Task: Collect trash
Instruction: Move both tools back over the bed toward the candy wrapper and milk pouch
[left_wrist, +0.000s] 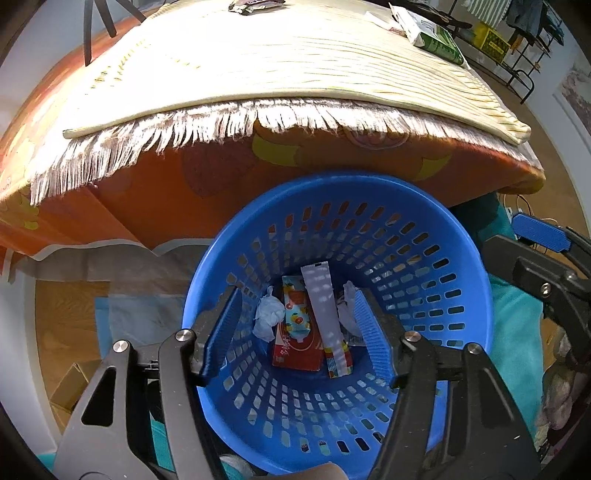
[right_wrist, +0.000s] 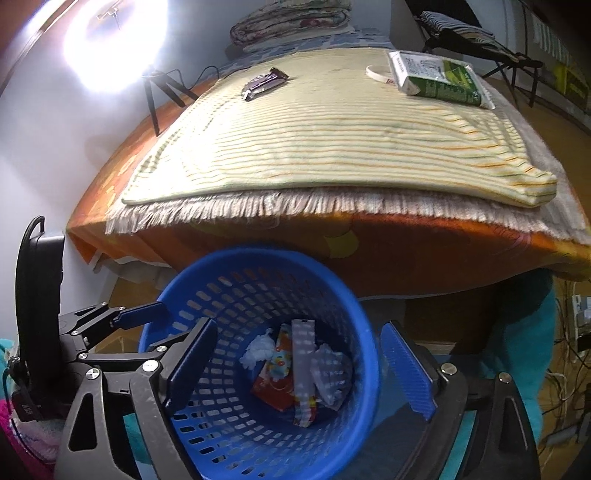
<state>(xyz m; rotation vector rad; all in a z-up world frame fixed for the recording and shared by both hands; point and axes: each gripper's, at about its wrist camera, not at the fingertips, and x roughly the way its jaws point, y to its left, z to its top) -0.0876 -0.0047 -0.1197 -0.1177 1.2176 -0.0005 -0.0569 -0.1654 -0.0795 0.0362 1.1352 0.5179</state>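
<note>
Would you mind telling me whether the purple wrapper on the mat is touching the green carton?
Apart. The right wrist view shows bare striped mat between the wrapper and the carton.

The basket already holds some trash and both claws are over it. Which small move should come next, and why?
Probably lift the right claw toward the purple wrapper on the striped mat. Both claws stand open with nothing between them, the basket already holds papers, and the wrapper and a green carton still lie on the mat.
</note>
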